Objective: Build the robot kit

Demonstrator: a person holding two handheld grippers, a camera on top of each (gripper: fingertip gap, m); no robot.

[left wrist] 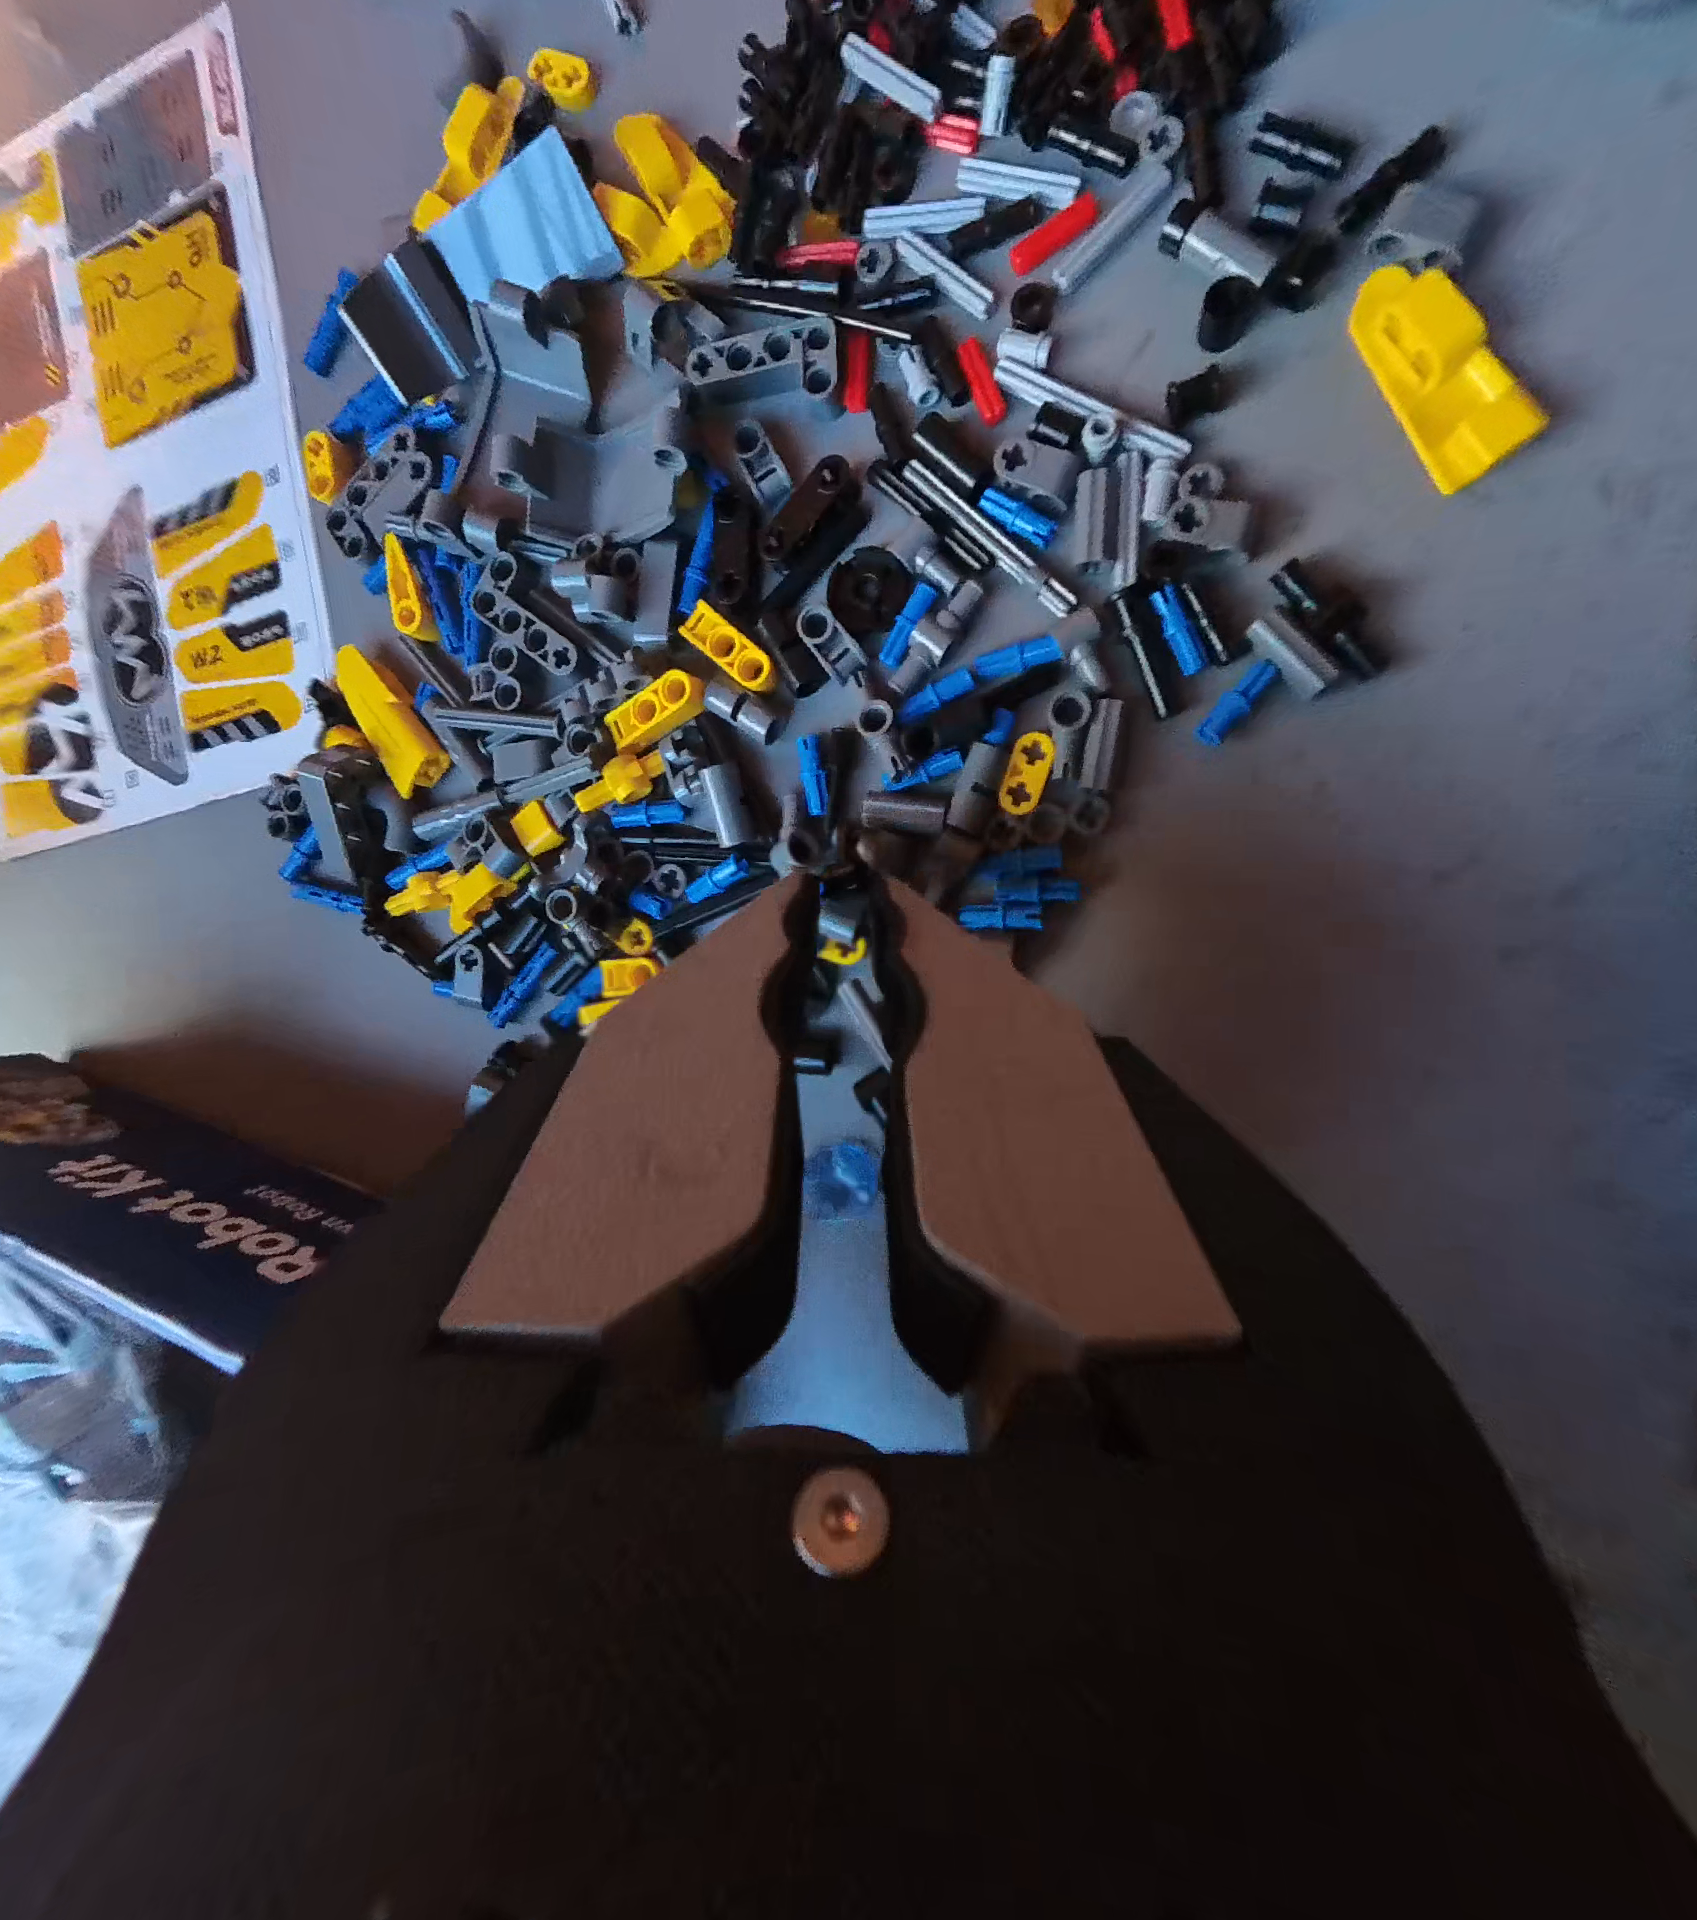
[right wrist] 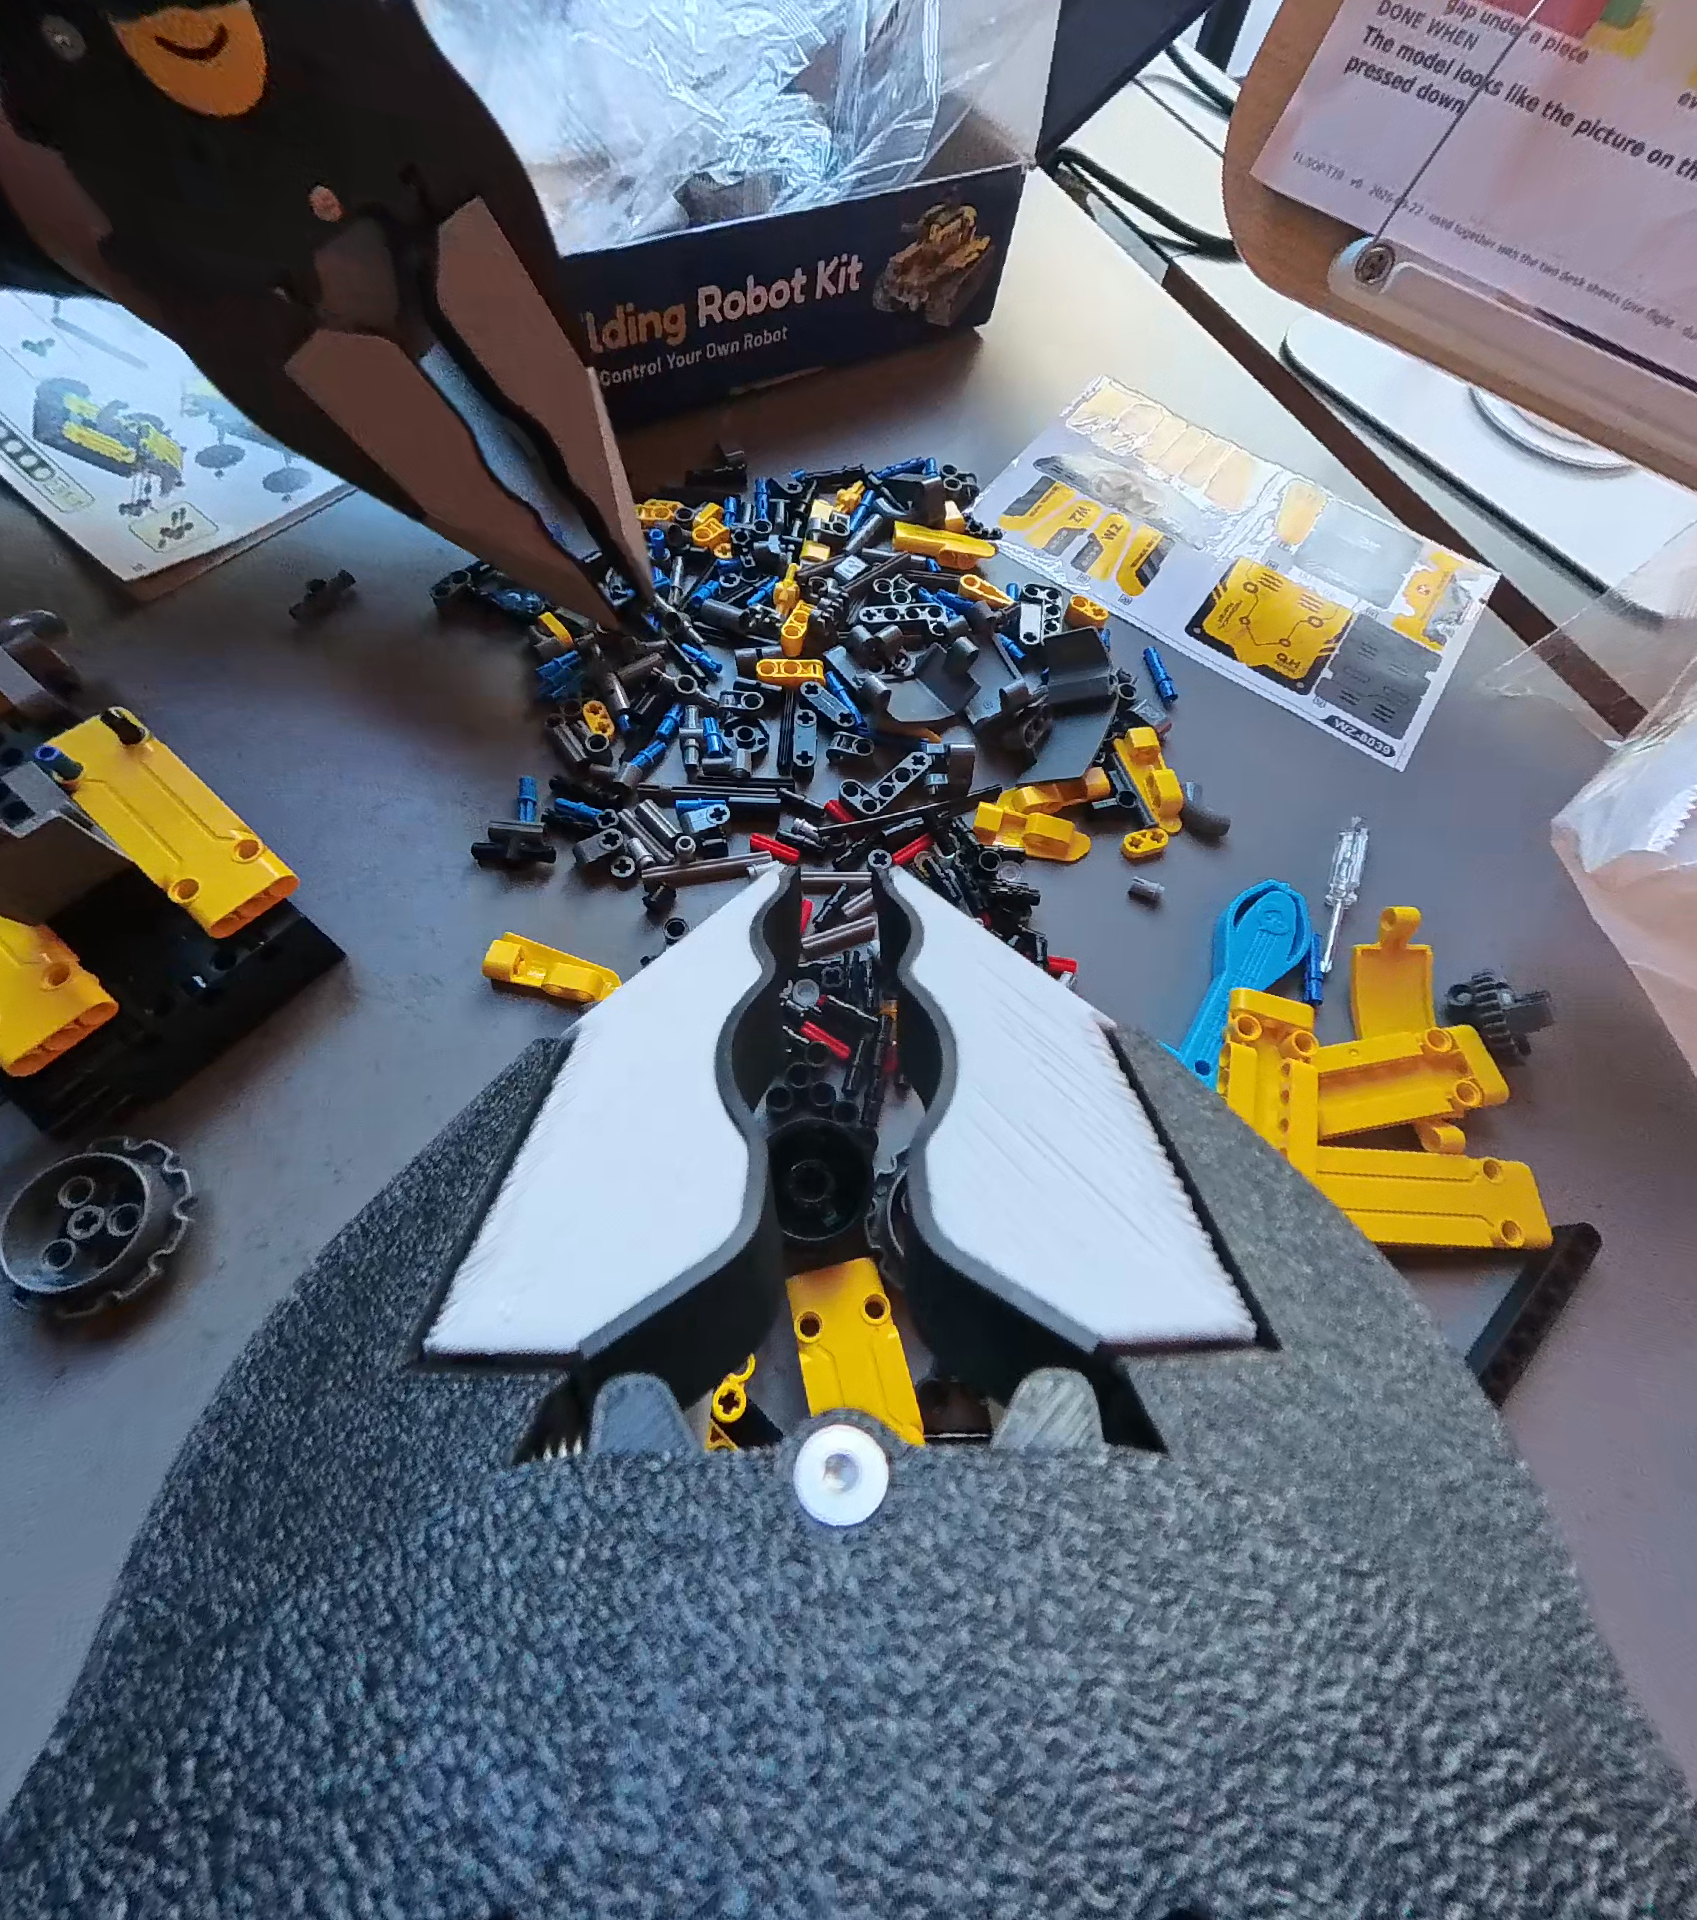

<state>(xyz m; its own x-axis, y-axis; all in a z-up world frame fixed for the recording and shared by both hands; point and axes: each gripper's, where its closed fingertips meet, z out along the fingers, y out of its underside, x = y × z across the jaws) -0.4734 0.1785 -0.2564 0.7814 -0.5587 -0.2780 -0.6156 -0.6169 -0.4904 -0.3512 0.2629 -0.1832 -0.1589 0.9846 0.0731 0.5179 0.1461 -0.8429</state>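
My left gripper (left wrist: 836, 878) has its fingers nearly together, tips dug into the pile of small parts (left wrist: 771, 540) on the tabletop (left wrist: 1446, 935); can't tell if anything's pinched. Right gripper (right wrist: 836, 883) hovers over the pile's near edge, fingers slightly apart, empty. The open kit box (right wrist: 782, 301) holds crumpled plastic bags.

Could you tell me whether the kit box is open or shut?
Open: the kit box has crumpled clear plastic showing above its rim.

a grey table (right wrist: 387, 894) is carrying a pile of small building pieces (right wrist: 823, 727), with a sticker sheet (right wrist: 1239, 582), a dark kit box (right wrist: 782, 301), a booklet (right wrist: 96, 447) and a half-built yellow model (right wrist: 65, 883) lying around it.
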